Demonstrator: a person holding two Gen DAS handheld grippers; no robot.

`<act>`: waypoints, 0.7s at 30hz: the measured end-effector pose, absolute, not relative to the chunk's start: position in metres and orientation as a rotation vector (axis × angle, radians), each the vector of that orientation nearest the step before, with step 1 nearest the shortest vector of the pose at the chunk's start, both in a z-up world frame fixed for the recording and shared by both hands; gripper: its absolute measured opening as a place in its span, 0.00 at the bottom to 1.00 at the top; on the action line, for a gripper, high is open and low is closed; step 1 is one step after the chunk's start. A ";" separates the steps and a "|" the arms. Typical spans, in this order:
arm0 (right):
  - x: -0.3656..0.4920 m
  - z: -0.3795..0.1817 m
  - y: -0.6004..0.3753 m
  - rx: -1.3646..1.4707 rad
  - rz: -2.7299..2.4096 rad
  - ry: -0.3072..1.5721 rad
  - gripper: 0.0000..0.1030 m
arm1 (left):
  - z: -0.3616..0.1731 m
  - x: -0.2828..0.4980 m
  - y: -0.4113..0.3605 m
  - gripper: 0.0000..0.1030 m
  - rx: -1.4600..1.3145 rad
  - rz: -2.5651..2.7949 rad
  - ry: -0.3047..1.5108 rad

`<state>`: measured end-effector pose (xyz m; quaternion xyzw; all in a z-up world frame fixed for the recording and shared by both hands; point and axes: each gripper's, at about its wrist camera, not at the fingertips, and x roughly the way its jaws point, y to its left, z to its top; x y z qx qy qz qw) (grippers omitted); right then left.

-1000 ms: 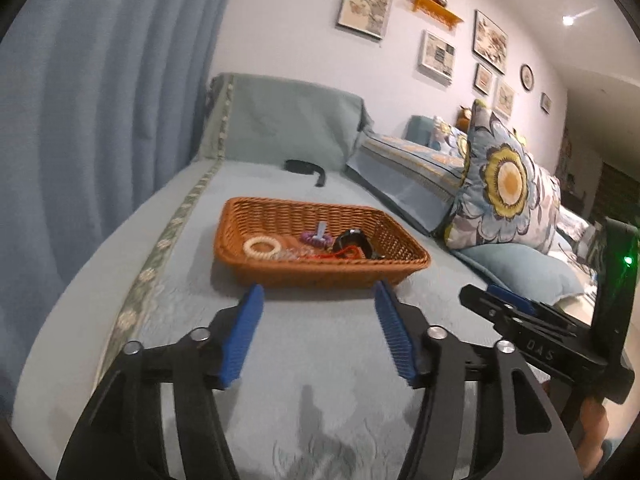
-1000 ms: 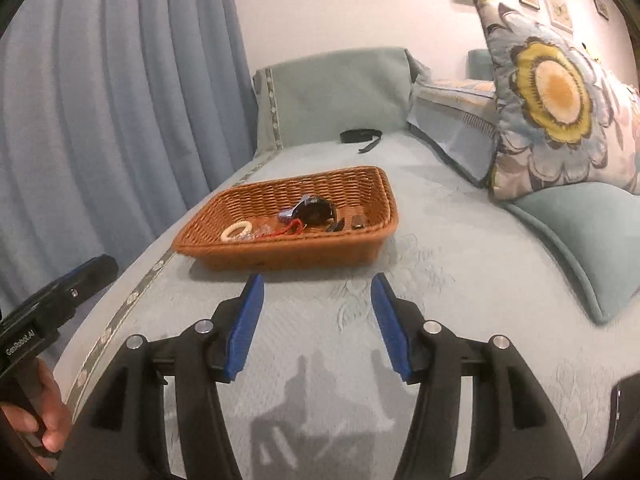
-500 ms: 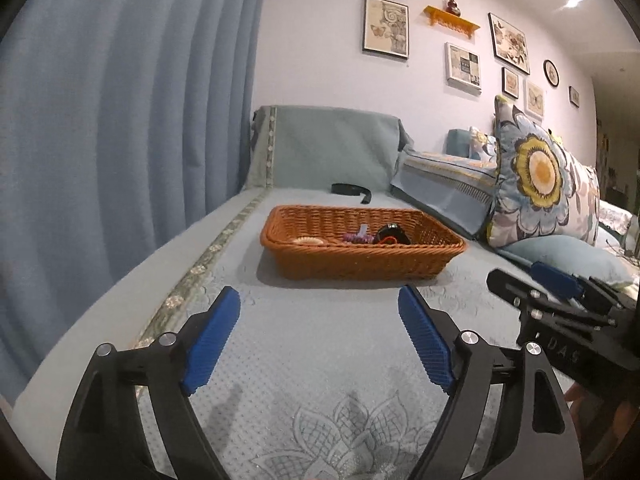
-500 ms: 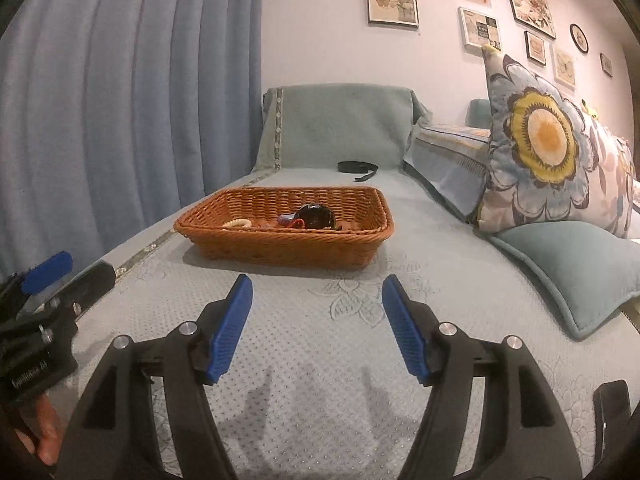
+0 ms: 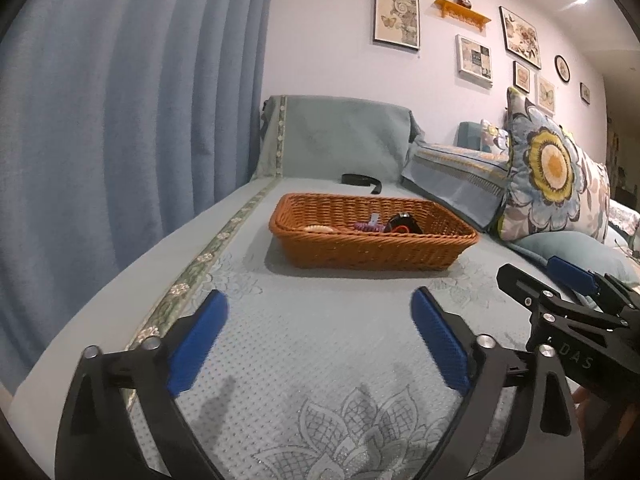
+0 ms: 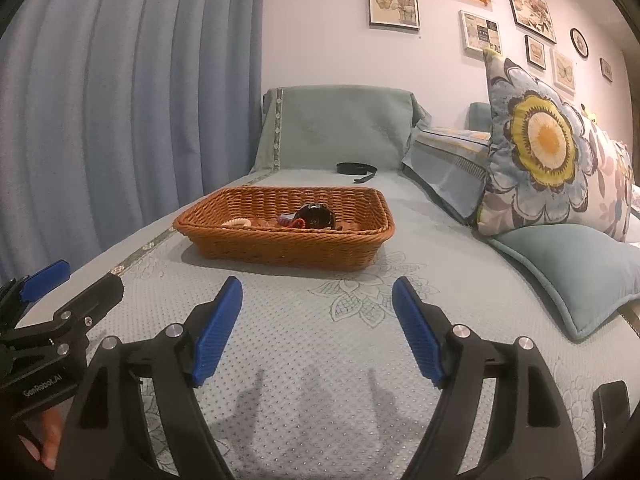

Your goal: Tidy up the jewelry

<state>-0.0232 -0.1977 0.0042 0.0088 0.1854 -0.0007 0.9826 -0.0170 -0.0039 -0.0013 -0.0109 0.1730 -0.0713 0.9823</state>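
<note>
Left wrist view: the left claw (image 5: 316, 320) is hovering low over the quilted sofa cover (image 5: 304, 360), its blue pads spread wide, gripping nothing. Ahead, a wicker basket (image 5: 372, 248) is sitting on the cover, holding the jewelry: a pale beaded bracelet (image 5: 319, 229), a purple piece (image 5: 370, 226) and a dark watch (image 5: 404, 224). A black strap (image 5: 360, 180) is lying apart, behind the basket near the backrest. The right claw (image 5: 560, 280) is showing at the right edge.

Right wrist view: the right claw (image 6: 318, 308) is likewise standing released and empty, aimed at the basket (image 6: 288, 240). The watch (image 6: 316, 216) and bracelet (image 6: 236, 223) are resting inside; the strap (image 6: 358, 169) is lying outside.

Assessment: the scene is fitting either sorting about to proceed or most pieces already gathered. Any pick is calling for a low, level approach over the rim, pads straddling one piece only, closing gently to avoid snagging neighbours.
</note>
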 end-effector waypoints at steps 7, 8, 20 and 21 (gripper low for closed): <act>-0.021 0.003 -0.202 0.041 -0.001 0.385 0.74 | 0.000 -0.019 -0.006 0.91 -0.006 -0.135 0.341; -0.021 0.003 -0.202 0.043 -0.001 0.387 0.74 | 0.000 -0.019 -0.006 0.91 -0.003 -0.135 0.341; -0.019 0.002 -0.203 0.045 0.002 0.398 0.75 | 0.001 -0.019 -0.007 0.91 -0.002 -0.132 0.343; -0.018 0.002 -0.203 0.045 0.002 0.399 0.75 | 0.001 -0.019 -0.007 0.91 -0.002 -0.132 0.342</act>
